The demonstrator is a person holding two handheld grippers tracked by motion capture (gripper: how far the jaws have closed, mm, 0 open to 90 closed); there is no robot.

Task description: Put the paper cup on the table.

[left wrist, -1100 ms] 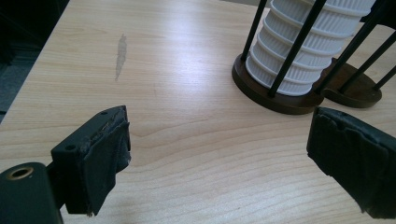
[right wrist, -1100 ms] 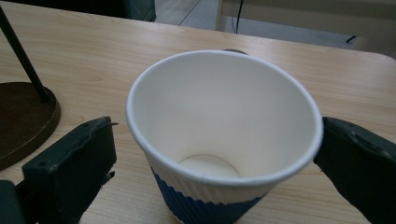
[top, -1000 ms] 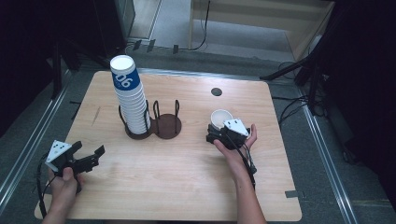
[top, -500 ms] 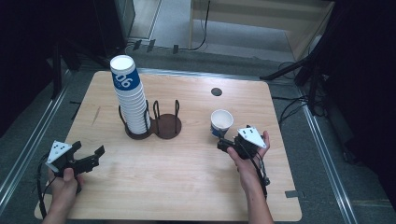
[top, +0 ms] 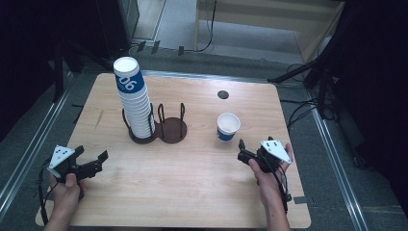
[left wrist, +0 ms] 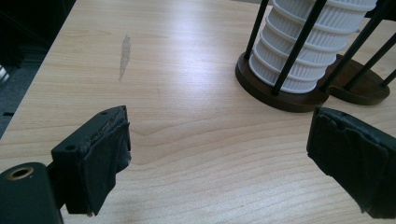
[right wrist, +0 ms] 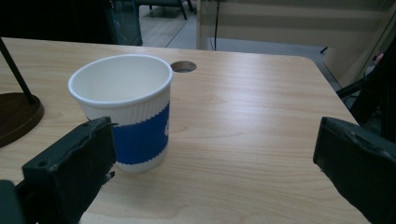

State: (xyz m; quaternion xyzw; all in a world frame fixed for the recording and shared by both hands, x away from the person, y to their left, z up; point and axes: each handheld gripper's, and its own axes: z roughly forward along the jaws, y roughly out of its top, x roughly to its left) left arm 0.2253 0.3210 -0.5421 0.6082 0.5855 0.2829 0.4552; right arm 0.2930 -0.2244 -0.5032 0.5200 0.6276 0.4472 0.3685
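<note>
The room was dim, its surroundings nearly black around the lit counter (top: 192,192). In the left gripper view a pale sheen of glare ran across the wood toward 12 o'clock. Both gripper views showed their near jaws soft and out of focus. Shadows beneath objects were faint and diffuse.

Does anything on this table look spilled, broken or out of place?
Nothing spilled or broken. One single cup stands upright alone on the table, apart from the cup stack in its rack. A pale scuff marks the wood left of the rack.
</note>
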